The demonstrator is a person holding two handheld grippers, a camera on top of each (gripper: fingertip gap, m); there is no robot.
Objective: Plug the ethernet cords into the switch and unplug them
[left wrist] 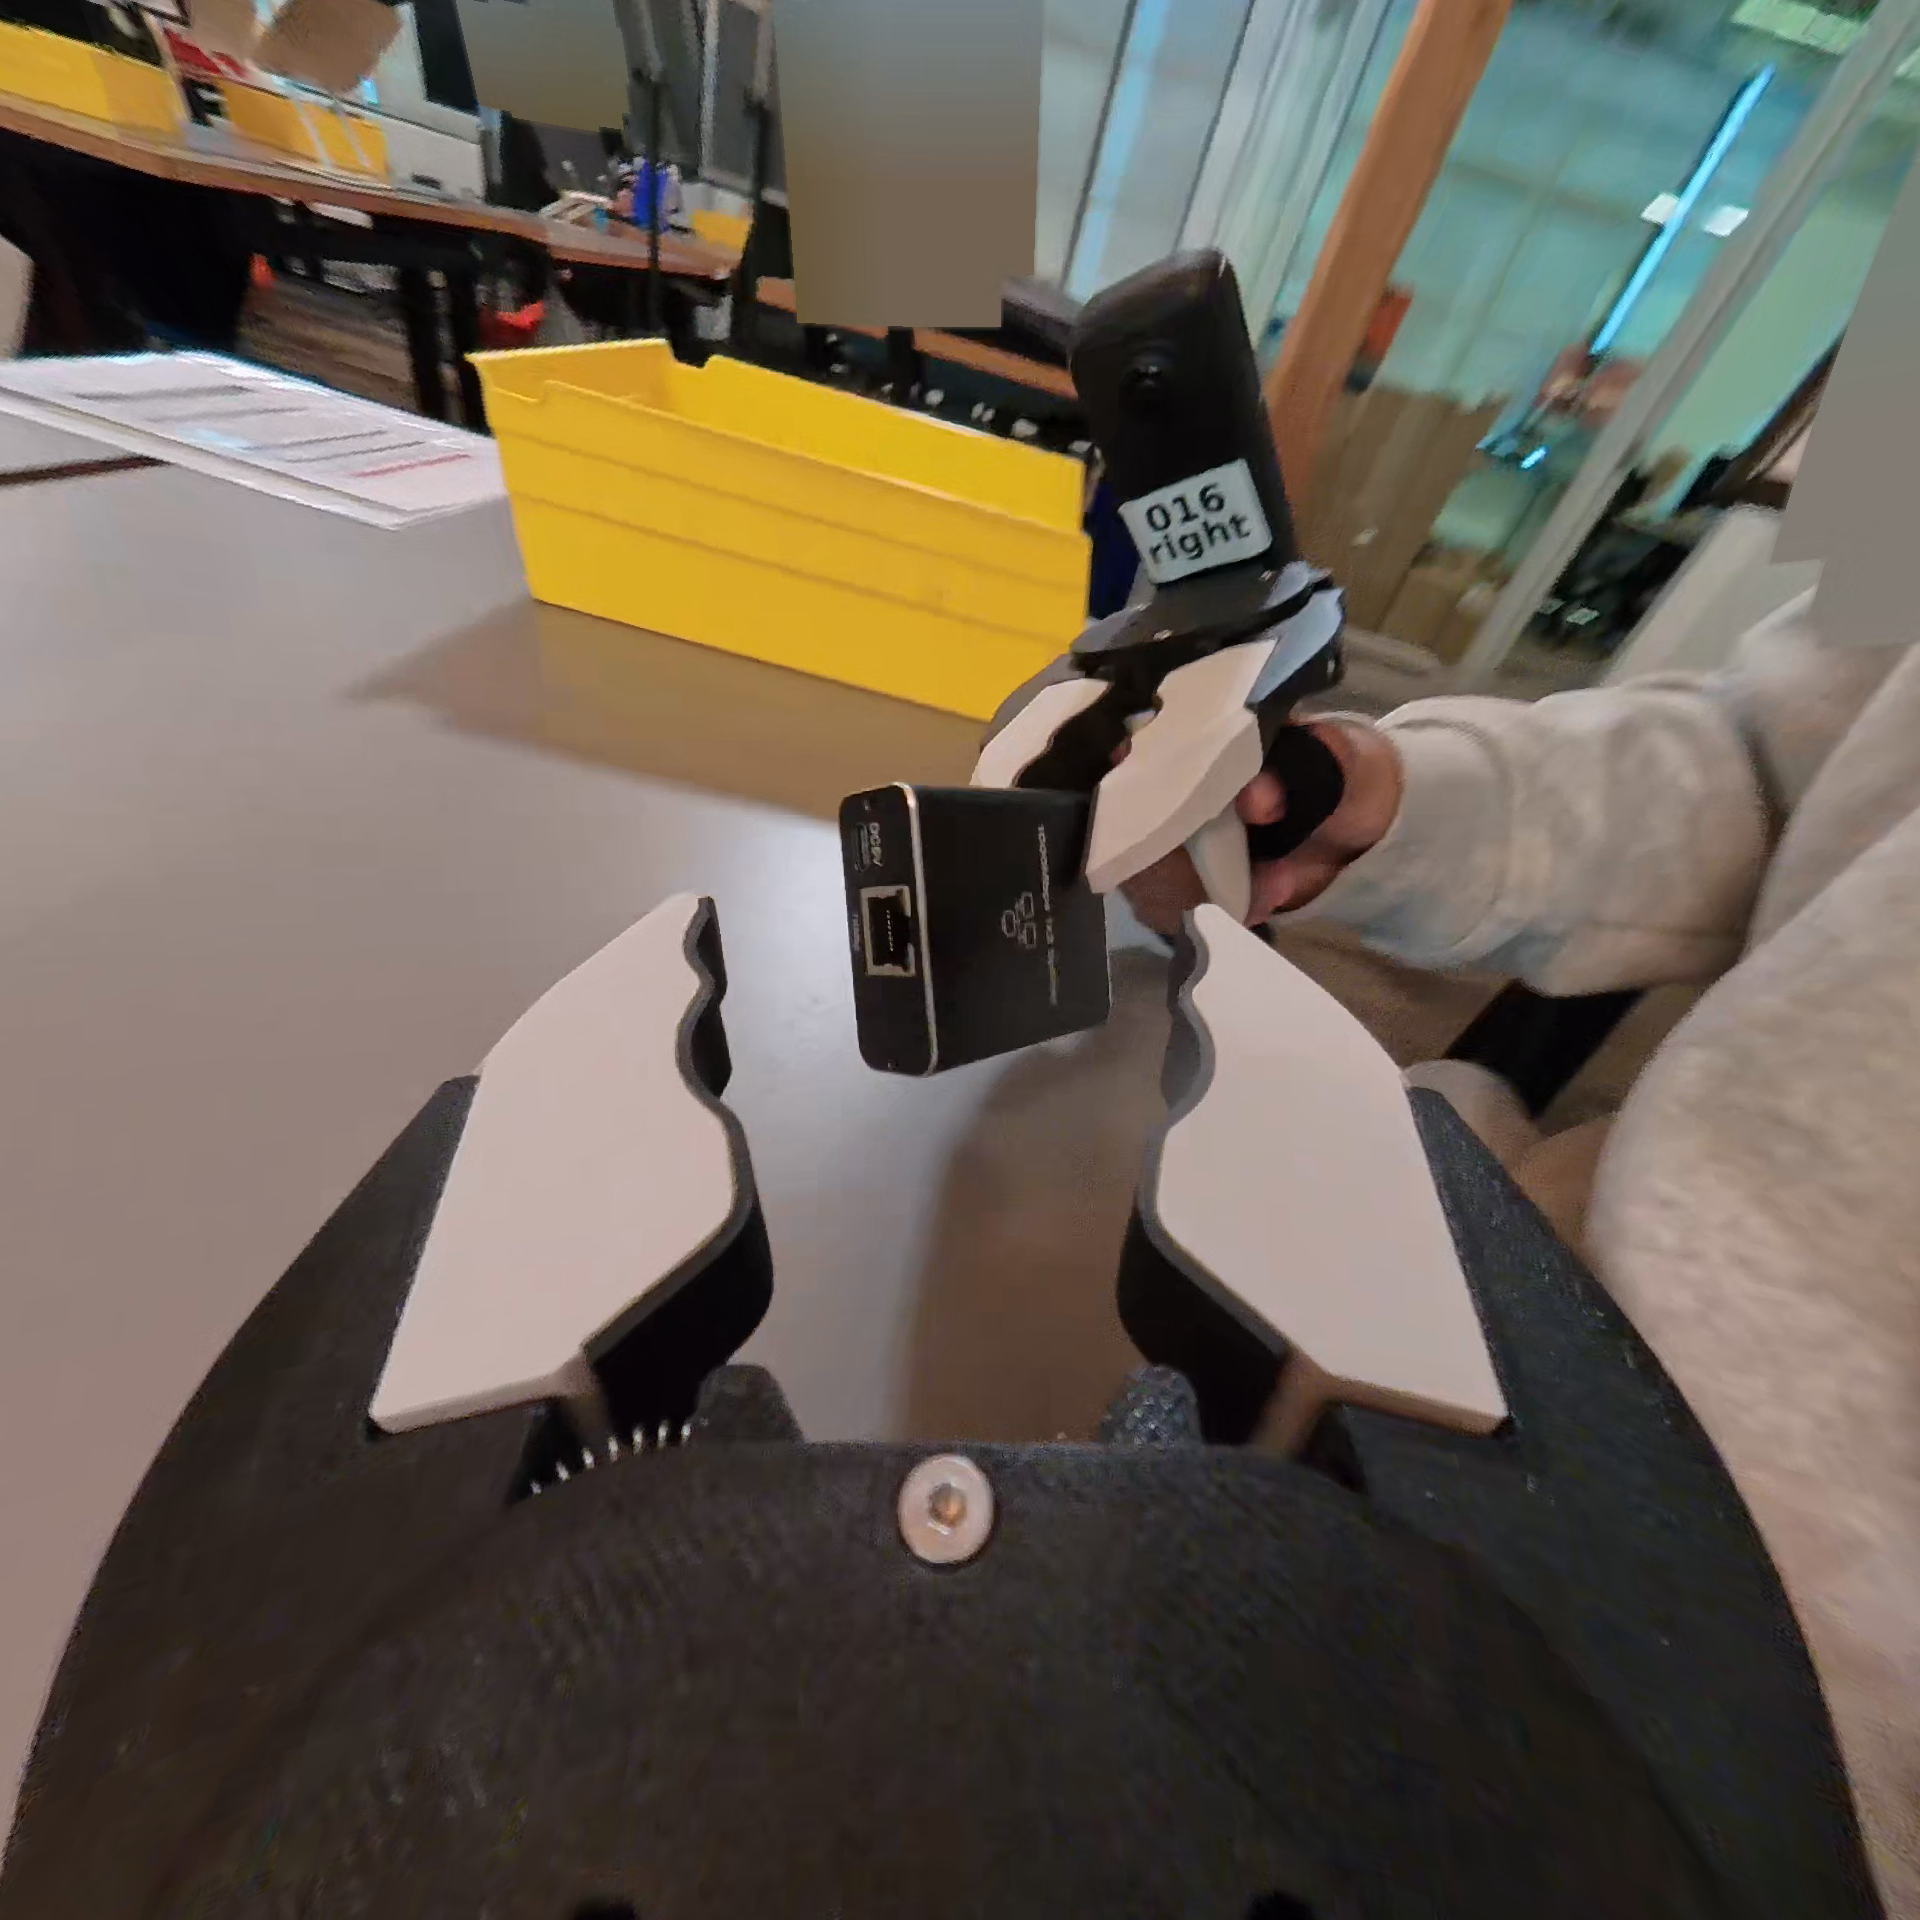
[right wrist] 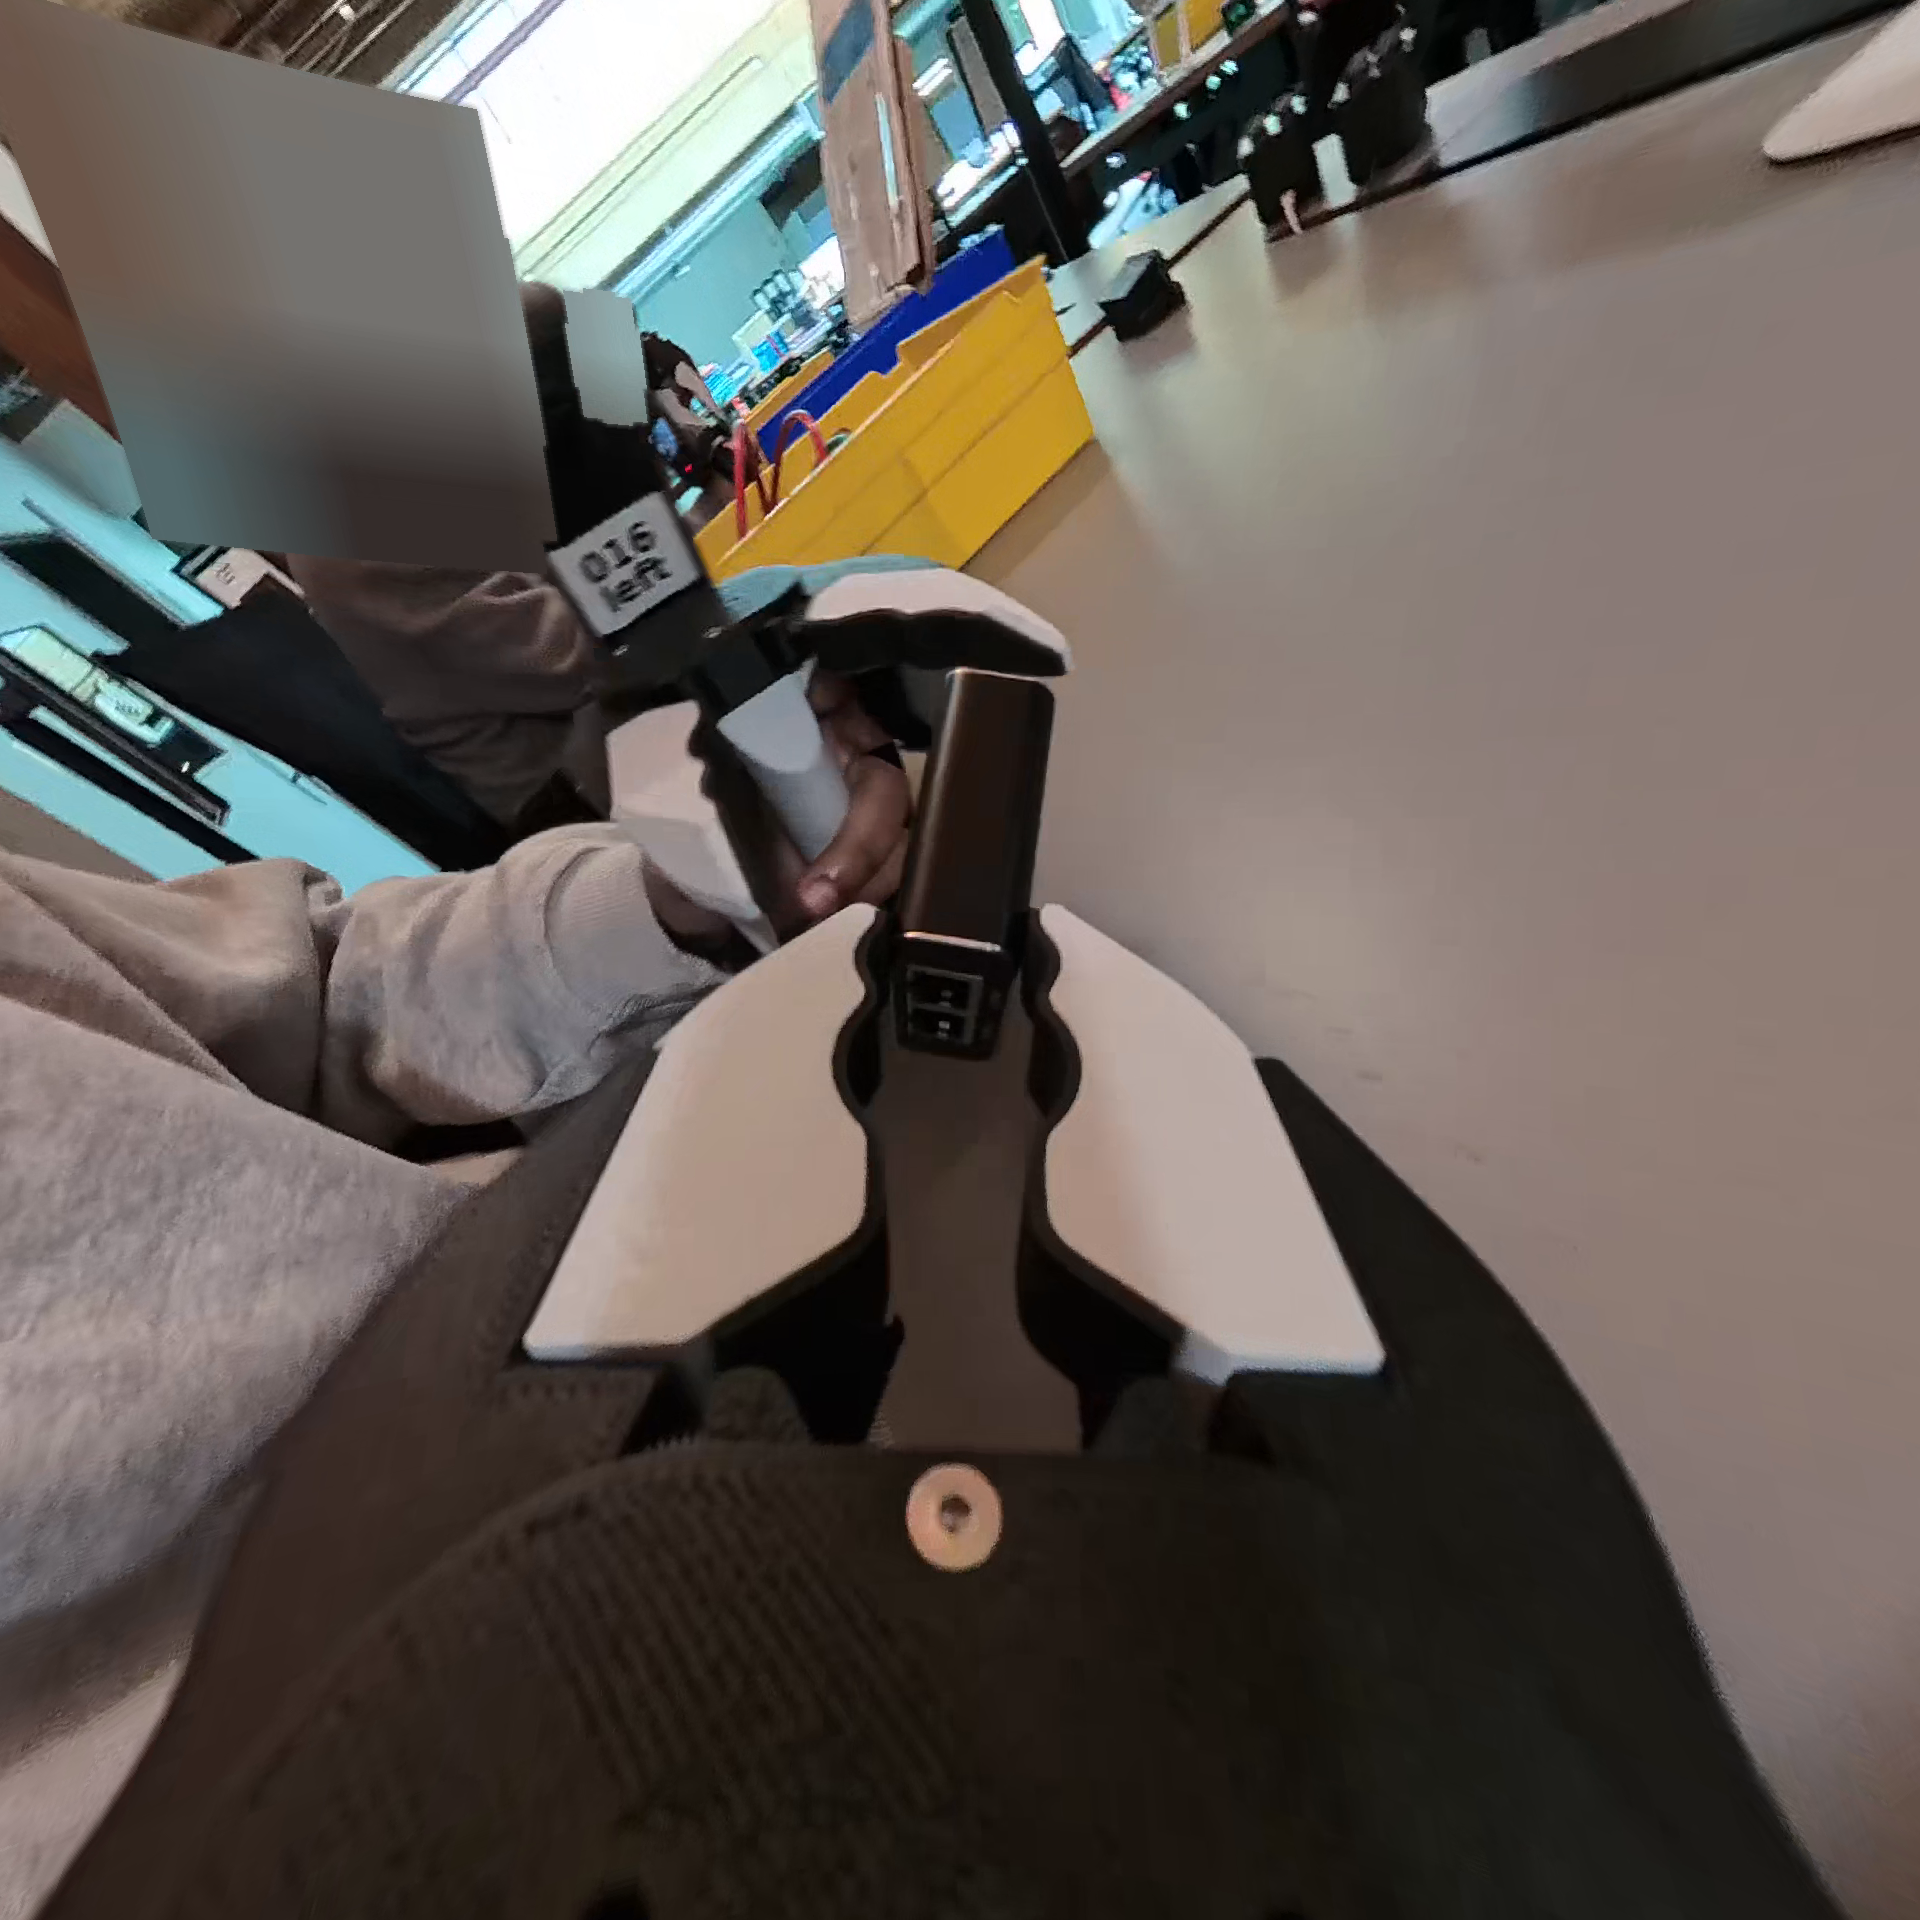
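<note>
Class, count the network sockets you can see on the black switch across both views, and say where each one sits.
3. One on the switch end facing the left claw; two stacked on the opposite end, between the right claw's fingers. Other faces are hidden.

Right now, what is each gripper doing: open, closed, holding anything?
Left gripper: jaws open, holding nothing.
Right gripper: jaws closed on the black switch, held up off the table.

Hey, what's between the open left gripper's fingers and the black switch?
Nothing. In the left wrist view the left gripper stands open, and only bare grey table shows between it and the switch, held in the right gripper.
</note>
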